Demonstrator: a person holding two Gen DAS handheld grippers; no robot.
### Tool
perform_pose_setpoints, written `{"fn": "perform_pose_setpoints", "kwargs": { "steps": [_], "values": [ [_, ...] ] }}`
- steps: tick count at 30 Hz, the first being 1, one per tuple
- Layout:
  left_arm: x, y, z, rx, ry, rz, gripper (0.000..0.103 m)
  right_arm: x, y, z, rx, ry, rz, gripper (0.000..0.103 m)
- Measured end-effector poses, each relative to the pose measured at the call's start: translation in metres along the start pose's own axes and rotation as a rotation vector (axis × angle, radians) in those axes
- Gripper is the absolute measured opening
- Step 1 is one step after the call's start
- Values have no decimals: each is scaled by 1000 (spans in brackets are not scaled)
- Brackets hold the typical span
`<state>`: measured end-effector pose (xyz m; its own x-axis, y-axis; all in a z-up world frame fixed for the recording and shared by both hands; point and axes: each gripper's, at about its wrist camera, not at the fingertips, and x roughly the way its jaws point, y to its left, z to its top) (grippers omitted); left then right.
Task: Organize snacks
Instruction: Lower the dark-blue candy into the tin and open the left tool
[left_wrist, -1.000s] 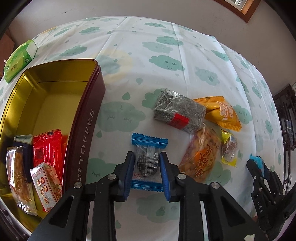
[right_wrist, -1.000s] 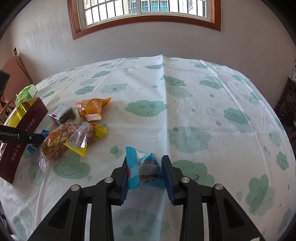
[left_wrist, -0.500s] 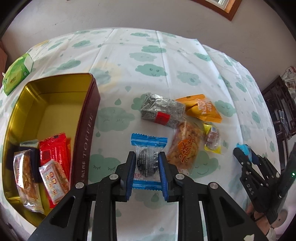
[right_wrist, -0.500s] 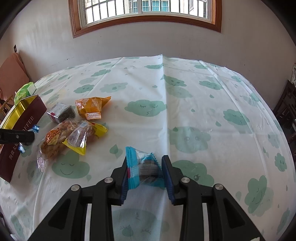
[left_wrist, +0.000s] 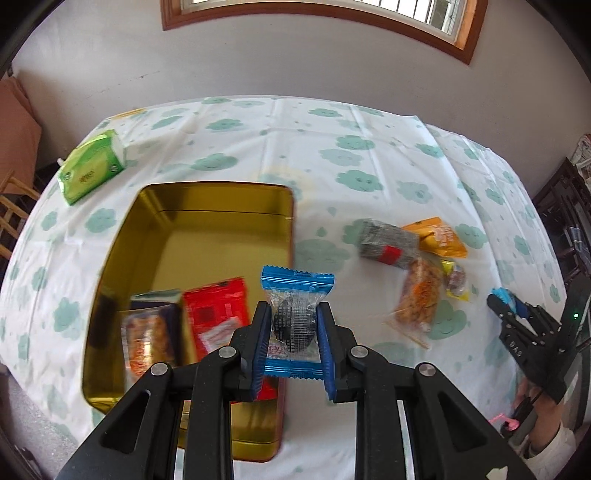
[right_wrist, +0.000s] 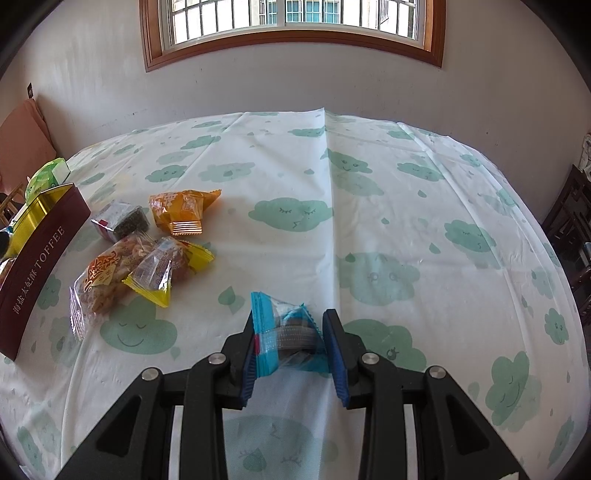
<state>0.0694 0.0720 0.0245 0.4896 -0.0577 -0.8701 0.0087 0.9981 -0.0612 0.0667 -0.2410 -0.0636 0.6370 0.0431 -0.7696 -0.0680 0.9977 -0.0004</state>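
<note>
- Left gripper (left_wrist: 293, 334) at lower centre of the left wrist view, fingers (left_wrist: 258, 343) pinching a blue-edged clear snack packet (left_wrist: 295, 321) with a dark round piece inside; packet lifted off the tabletop (left_wrist: 332, 166), hanging over the right wall of the tin.
- Gold-lined toffee tin (left_wrist: 207, 229) at left centre of the same view, open; inside at its lower end a red packet (left_wrist: 216, 314) and an orange-printed clear packet (left_wrist: 146, 339), both blurred.
- Green tissue pack (left_wrist: 90, 171) at upper left, apart from the tin.
- At right centre, a loose cluster on the cloud-print cloth: grey packet with red label (left_wrist: 388, 245), orange packet (left_wrist: 437, 236), clear bag of golden snacks (left_wrist: 419, 295), small yellow-edged packet (left_wrist: 456, 282).
- Right gripper (right_wrist: 293, 345) at lower centre of the right wrist view, fingers (right_wrist: 334, 350) pressed onto a light-blue triangular packet (right_wrist: 284, 332), low above the tabletop; contact with the cloth unclear.
- Same cluster at left centre of that view, maroon tin wall lettered TOFFEE at far left.
</note>
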Motion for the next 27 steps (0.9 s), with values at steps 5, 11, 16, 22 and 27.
{"fn": "perform_pose_setpoints", "kwargs": {
  "steps": [5,11,16,22,27],
  "values": [
    [-2,30,-9,-12,-1,38,22,0,0,0,0,0,-1,34],
    [6,51,-23,-13,15,92,22,0,0,0,0,0,-1,34],
    [16,65,-33,-32,45,92,22,0,0,0,0,0,-1,34],
    [22,73,-42,-39,67,91,22,0,0,1,-1,0,-2,34],
    [23,73,-46,-29,67,87,22,0,-1,1,-3,1,-3,34]
  ]
}}
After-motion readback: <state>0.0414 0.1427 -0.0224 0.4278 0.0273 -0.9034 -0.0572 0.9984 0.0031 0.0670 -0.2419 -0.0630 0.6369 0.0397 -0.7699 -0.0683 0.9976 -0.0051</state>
